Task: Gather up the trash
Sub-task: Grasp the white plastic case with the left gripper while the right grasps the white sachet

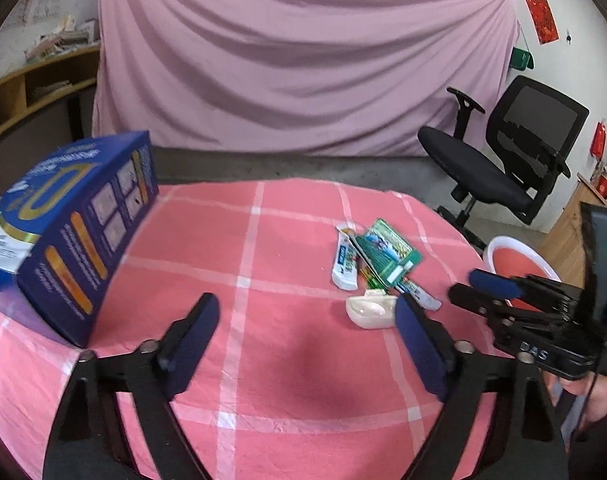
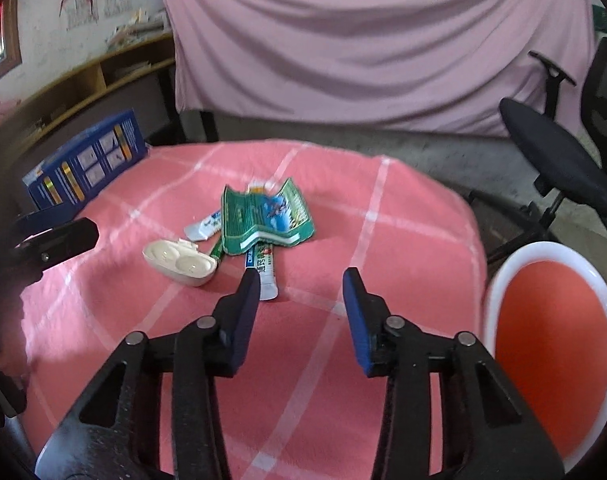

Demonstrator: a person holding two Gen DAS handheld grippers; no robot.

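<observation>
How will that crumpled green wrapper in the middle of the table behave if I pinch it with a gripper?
The green wrapper looks thin and creased, so it will probably flop and bend. It seems light, so it may slide on the tablecloth if nudged. It overlaps the sachets, which might shift with it.

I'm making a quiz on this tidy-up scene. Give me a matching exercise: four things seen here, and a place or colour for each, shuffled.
Things:
1. blue box
2. green wrapper
3. cream plastic shell
4. white-rimmed bin

Descriptions:
A. beside the table's right edge, red inside
B. on the table's far left edge
C. lying on top of the sachets
D. nearest piece of the pile to the left claw

Pairs: 1-B, 2-C, 3-D, 4-A
</observation>
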